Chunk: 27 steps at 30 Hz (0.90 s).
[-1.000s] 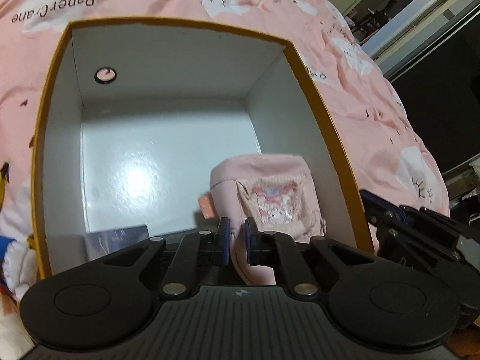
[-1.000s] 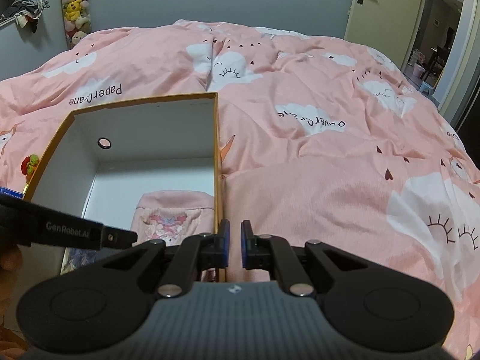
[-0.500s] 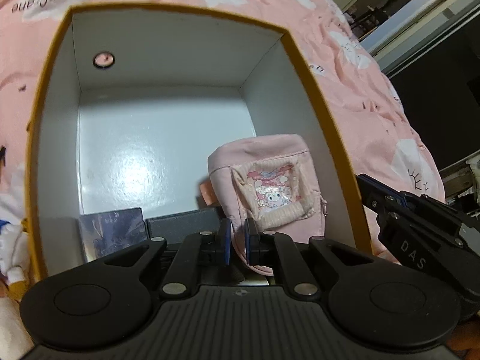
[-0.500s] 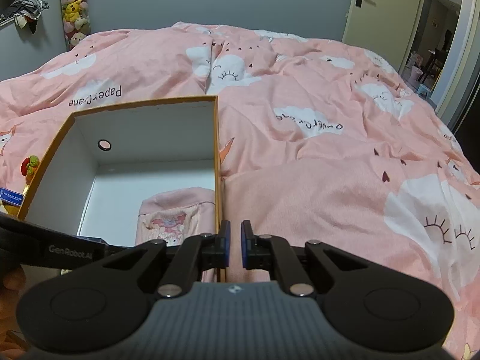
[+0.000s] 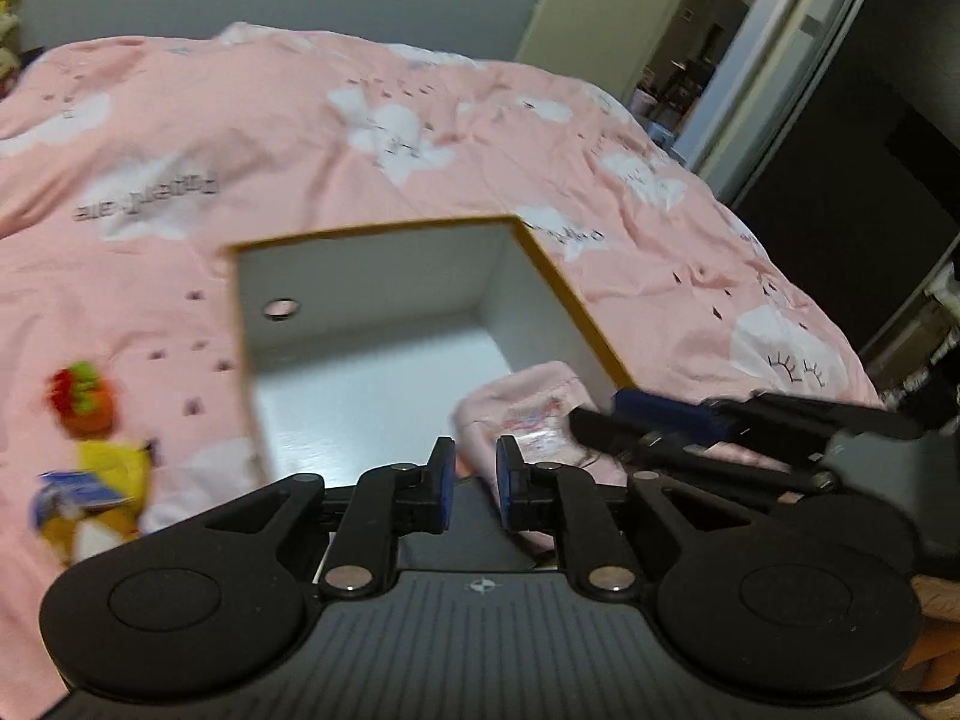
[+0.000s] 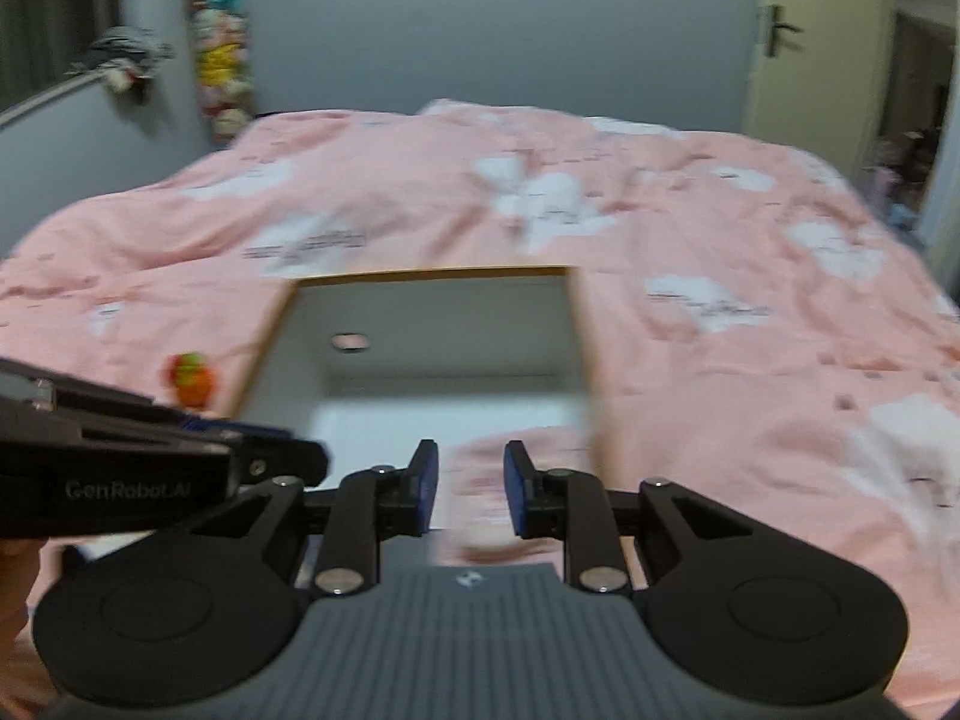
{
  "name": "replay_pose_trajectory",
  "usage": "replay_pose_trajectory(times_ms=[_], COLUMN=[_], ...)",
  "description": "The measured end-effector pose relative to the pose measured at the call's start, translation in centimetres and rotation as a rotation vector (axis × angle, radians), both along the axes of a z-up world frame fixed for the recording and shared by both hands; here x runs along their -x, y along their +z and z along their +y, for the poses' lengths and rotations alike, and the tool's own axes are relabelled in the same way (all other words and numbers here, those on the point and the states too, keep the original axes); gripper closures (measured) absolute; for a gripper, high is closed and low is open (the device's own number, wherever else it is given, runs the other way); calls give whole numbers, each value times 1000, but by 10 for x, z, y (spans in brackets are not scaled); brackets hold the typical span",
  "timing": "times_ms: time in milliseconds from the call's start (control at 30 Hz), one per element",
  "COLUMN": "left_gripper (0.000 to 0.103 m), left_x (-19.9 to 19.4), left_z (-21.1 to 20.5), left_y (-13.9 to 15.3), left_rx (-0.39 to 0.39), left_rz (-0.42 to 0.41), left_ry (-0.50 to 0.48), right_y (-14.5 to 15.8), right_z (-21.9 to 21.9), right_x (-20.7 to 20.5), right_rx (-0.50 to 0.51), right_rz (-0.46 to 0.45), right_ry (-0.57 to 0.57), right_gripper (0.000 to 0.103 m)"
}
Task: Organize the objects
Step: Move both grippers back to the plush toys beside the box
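Note:
A white box with a yellow rim lies open on the pink duvet. A pink pouch lies in its near right corner. My left gripper is slightly open and empty, above the box's near edge. My right gripper is slightly open and empty, just in front of the pouch. Each gripper shows from the side in the other's view, the right in the left wrist view and the left in the right wrist view. Both views are blurred.
A small plush toy with a red and green top and a yellow and blue toy lie on the duvet left of the box. A door stands at the back right. Plush toys hang on the wall.
Both grippers have pulled back and tilted up from the box, so more of the bed and room shows. Both pairs of jaws have opened a little. The pouch stays in the box.

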State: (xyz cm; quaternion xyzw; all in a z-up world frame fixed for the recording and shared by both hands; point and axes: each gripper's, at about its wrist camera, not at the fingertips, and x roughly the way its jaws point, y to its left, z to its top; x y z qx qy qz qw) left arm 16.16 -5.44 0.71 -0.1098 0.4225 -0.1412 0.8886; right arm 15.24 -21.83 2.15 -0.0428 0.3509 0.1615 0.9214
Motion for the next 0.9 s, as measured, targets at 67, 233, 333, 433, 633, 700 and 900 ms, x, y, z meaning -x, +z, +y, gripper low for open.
replay_pose_trajectory(times_ms=[67,233,333,433,633,700,900], left_gripper=[88,88,85,81,69,56,42], left_x=[10,40,55,67,87,90,90], left_z=[22,90,123,139,147,143,140], left_y=[7,13,-1,-21,-51,-55,-55], left_rx=[8,-20,-25,-4,122,133,127], left_rz=[10,61,138,217,292,288,265], left_ry=[41,217,310,364,413,404,438], right_y=[0,-2,-10,-23,-38,-41,-50], right_z=[19,71,107,137,159,160,158], right_x=[5,17,27,38,49,52,53], right_rx=[-35,-108,-77,-1,148,187,260], right_rz=[16,77,115,136,131,111,84], right_ry=[55,221,322,394,431,421,431], right_gripper=[75,75,75,78,83,83,82])
